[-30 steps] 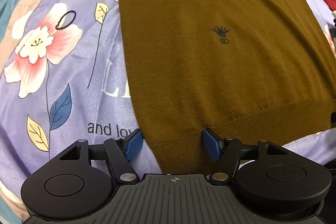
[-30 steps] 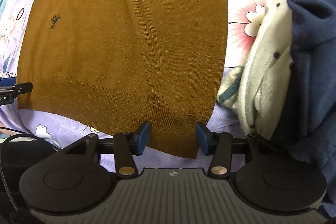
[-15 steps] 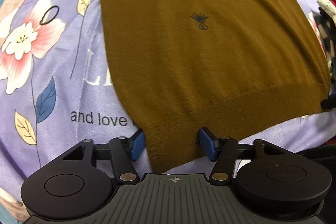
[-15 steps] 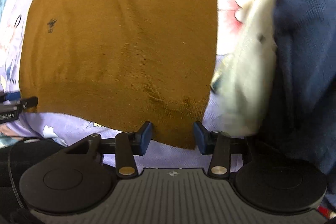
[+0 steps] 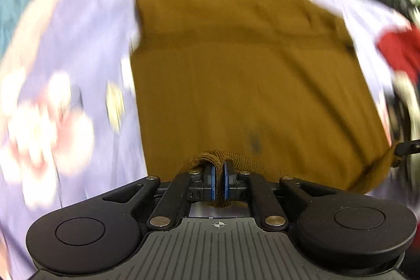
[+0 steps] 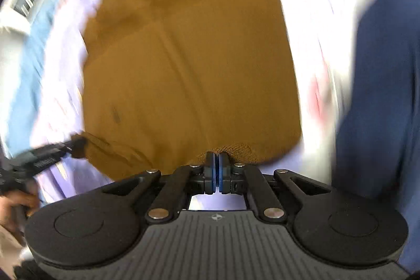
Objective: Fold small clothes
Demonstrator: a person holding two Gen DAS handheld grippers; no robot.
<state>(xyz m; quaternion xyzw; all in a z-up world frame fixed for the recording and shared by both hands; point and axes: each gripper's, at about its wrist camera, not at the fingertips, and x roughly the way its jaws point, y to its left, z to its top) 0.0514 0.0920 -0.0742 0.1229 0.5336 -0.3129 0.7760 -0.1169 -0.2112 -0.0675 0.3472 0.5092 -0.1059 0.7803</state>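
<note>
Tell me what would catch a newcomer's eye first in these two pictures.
The brown sweater fills the middle of both views, spread over a lilac flowered bedsheet. Its near hem is bunched up and pinched by both grippers: the left gripper, whose jaws are closing on a thick fold, and the right gripper, shut on the hem near the other corner. A dark blue garment lies along the right side, and everything is blurred.

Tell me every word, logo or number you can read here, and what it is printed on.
None can be read.
Dark mark on the brown sweater: blurred, unreadable.
White print on the left gripper, seen from the right wrist: too smeared.
Floral bedsheet: any print is blurred away.
</note>
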